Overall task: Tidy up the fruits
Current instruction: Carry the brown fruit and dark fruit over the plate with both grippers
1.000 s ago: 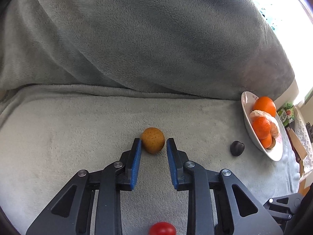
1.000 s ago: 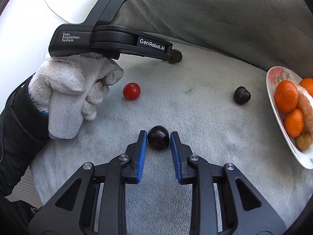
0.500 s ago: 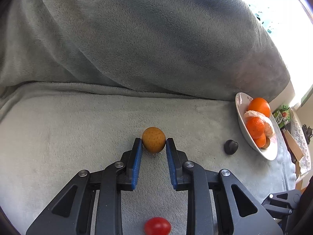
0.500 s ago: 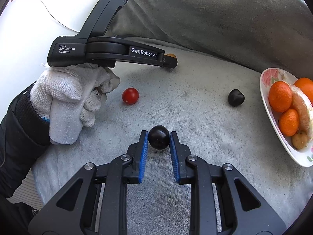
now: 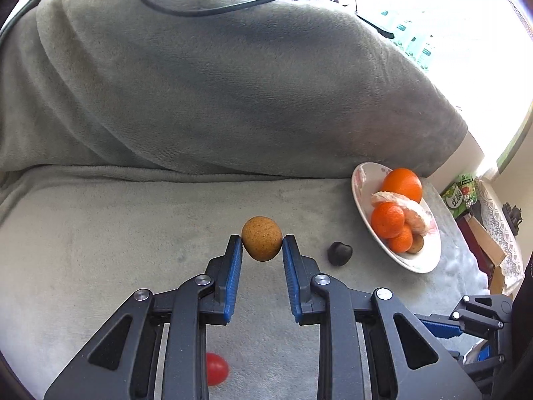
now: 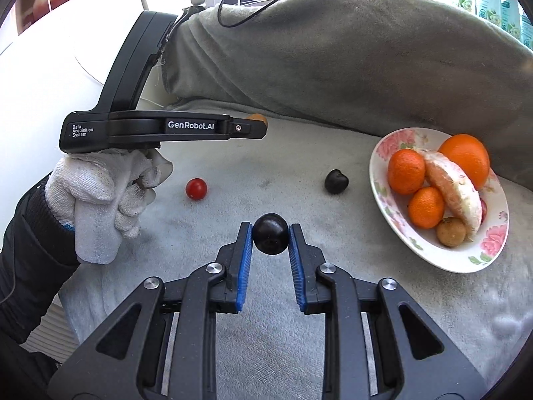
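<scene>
Left claw [image 5: 262, 246] closed on a speckled brown fruit [image 5: 261, 238], right claw [image 6: 269, 233] closed on a dark plum [image 6: 270, 237], both above the grey blanket [image 6: 233, 173]. Gripped only at the tips; may slip and roll away before reaching the flowered plate [image 6: 393, 140].

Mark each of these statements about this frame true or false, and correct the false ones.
1. The left hand-held gripper is shut on a speckled brown fruit. True.
2. The right hand-held gripper is open with nothing in it. False: it is shut on a round dark fruit.
3. The flowered plate holds several oranges. True.
4. The small red tomato lies on the plate. False: it lies on the grey blanket, near the gloved hand.
5. A second dark fruit lies on the blanket beside the plate, not on it. True.
</scene>
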### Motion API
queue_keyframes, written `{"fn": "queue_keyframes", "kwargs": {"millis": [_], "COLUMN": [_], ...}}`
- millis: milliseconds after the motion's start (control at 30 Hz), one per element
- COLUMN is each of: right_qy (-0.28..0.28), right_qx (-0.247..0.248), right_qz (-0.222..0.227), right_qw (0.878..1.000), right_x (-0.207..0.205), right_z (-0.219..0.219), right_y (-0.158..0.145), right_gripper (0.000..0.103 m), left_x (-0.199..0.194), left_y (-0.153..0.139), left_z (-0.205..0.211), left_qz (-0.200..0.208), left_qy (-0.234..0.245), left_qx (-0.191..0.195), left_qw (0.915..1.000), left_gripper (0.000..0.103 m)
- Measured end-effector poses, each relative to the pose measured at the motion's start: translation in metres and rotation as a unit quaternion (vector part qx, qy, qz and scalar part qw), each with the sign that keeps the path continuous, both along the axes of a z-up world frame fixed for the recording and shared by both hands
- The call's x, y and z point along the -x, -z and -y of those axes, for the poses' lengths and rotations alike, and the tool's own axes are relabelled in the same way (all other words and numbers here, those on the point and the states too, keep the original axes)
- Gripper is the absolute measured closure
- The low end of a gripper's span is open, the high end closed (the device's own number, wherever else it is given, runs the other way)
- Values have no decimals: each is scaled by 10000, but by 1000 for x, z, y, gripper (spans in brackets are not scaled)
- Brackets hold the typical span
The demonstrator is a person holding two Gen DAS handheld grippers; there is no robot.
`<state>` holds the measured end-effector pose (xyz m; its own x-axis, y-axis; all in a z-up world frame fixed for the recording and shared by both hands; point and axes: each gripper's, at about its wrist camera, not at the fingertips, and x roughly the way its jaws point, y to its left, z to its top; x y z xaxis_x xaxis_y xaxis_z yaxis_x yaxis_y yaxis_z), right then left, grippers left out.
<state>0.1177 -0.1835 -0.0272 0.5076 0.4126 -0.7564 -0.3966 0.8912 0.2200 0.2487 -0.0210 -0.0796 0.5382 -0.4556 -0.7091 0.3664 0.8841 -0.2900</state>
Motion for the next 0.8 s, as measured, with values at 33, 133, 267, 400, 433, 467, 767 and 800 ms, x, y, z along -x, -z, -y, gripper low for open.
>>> {"fn": "queue_keyframes", "kwargs": {"millis": [33,133,267,400,433,467,767,800], "right_qy": [49,199,394,568,605,643,909,928], "right_qx": [-2,-11,-44,-62,-67,-74,-86,-87], "right_qz": [32,100,171,235,248,259,332,334], "right_qw": [10000,9998,9991,9981,9978,9976,9953,9951], "right_x": [2,-3,-3,-5,-5,-6,-10,-10], "right_z": [6,17,37,54,59,63,91,93], "right_y": [-2,-9,-13,-17,-18,-19,-19,-19], "right_gripper": [80,80,80,80,80,80,80,80], "left_x": [1,2,3,4,4,4,2,1], "left_y": [-3,-10,-19,-25,-26,-27,-33,-34], "left_z": [3,12,28,44,48,53,100,104], "left_qz": [26,81,142,188,198,208,313,318], "left_qy": [30,116,223,314,340,366,589,611], "left_qx": [5,35,42,76,85,85,69,69], "left_qw": [10000,9999,9996,9993,9992,9991,9977,9976], "left_gripper": [80,80,80,80,80,80,80,80]}}
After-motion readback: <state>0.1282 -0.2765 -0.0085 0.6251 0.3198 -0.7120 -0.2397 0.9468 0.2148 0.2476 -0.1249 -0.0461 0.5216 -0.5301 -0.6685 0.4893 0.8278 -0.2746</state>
